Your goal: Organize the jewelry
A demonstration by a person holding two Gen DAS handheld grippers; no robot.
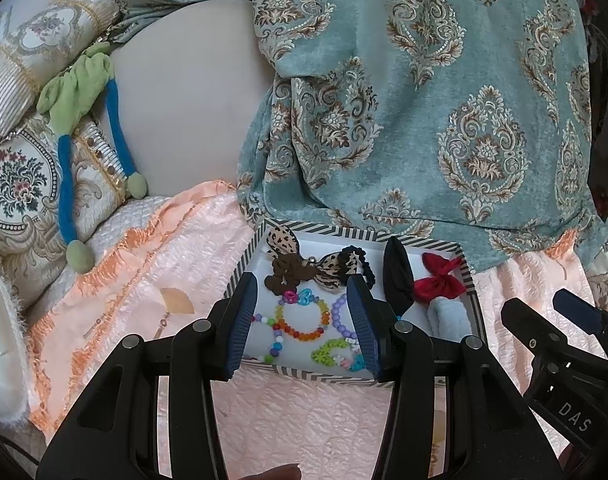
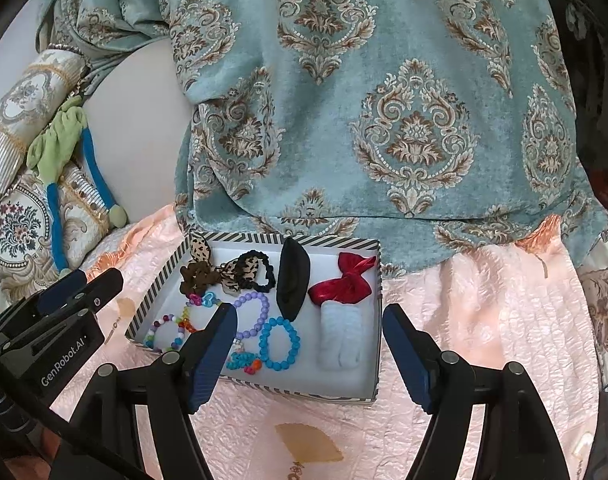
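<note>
A striped-rim white box (image 2: 327, 242) (image 1: 327, 377) lies on a pink bedspread. In it are bead bracelets: rainbow (image 1: 304, 318), purple (image 2: 256, 314), blue (image 2: 280, 344), plus a leopard bow (image 1: 327, 268), a black clip (image 2: 290, 278), a red bow (image 2: 341, 280) and a pale blue roll (image 2: 339, 338). My left gripper (image 1: 302, 320) is open and empty, held over the box's near left part above the bracelets. My right gripper (image 2: 309, 354) is open and empty, over the box's near edge.
A teal patterned cloth (image 2: 383, 100) hangs just behind the box. Embroidered cushions (image 1: 20, 184) and a green-and-blue soft toy (image 1: 78, 96) lie at the left. The pink bedspread (image 2: 483, 320) stretches to the right and front of the box.
</note>
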